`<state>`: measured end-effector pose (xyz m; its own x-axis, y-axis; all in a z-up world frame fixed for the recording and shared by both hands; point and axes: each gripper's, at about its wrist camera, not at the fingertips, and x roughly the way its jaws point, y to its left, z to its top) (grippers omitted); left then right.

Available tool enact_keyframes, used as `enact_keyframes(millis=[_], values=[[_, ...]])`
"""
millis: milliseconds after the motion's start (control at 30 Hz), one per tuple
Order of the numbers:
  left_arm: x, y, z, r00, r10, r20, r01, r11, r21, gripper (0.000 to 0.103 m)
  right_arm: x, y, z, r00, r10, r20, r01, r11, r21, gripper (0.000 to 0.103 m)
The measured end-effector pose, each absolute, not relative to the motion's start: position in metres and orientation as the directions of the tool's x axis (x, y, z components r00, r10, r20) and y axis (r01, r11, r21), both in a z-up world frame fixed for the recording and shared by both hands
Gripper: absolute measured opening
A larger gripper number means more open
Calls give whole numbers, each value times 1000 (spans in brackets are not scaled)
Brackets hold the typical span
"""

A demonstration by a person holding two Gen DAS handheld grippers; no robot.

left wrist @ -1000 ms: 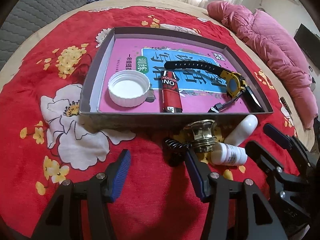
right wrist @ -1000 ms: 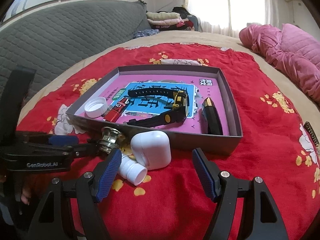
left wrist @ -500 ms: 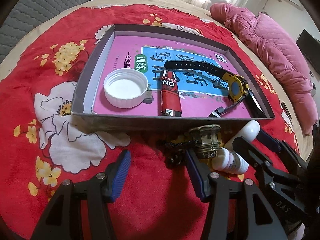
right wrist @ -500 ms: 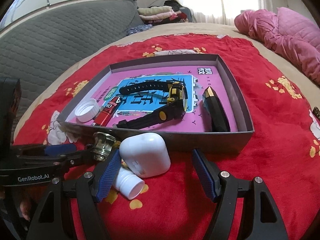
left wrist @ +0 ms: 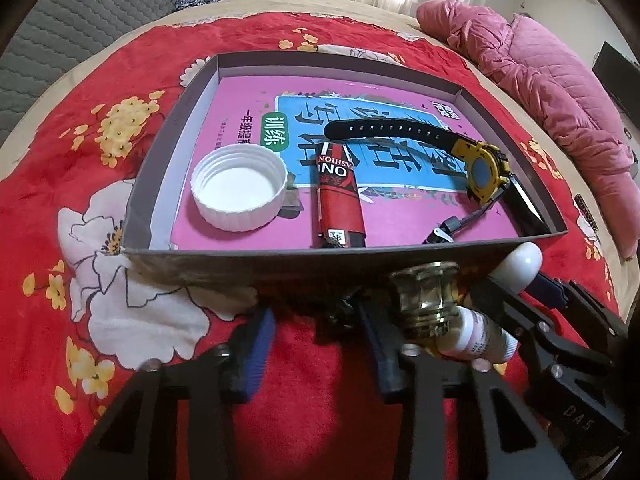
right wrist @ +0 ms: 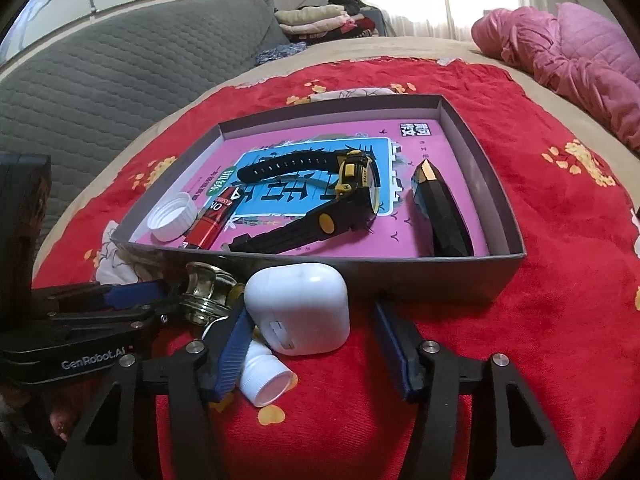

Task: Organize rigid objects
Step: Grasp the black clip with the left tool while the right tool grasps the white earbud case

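Observation:
A white earbud case (right wrist: 296,308) lies on the red cloth in front of the grey box (right wrist: 420,276). My right gripper (right wrist: 314,344) has it between its closing jaws; the left pad is at its side, while the right pad stands apart from it. A brass knob (left wrist: 424,300) and a small white bottle (left wrist: 480,340) lie just left of the case. My left gripper (left wrist: 316,344) is closing beside the knob; a dark coiled piece (left wrist: 340,312) lies at its tips and the pads do not press on it.
The box (left wrist: 280,264) holds a white cap (left wrist: 240,192), a red lighter (left wrist: 340,204), a black and yellow watch (left wrist: 484,172) and a black gold-tipped stick (right wrist: 444,212) on a pink book. A pink quilt (right wrist: 572,48) and a grey sofa (right wrist: 120,72) lie beyond.
Both grippers' jaws have narrowed. The right gripper came down and forward, so the earbud case now sits between its fingers. The left gripper stayed by the brass knob.

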<state>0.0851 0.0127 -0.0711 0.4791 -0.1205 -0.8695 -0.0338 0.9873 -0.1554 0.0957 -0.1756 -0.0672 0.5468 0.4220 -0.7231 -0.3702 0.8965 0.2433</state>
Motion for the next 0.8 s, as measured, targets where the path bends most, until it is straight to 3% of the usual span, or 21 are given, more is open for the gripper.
enact_keyframes(millis=[133,333,800], values=[[85,13,-71,479,-119,-870,-18,989,-146,25,96,-177,-66,541,441,-717,-377,888,262,46],[83,19,-71,486,-140,-863,-22,985,-172,16,97,-185,-66,537,460,-707,-368,882,294,46],[67,27,-57,506,-215,-836,8,970,-245,16,95,-213,-56,577,454,-678,-321,890,323,46]])
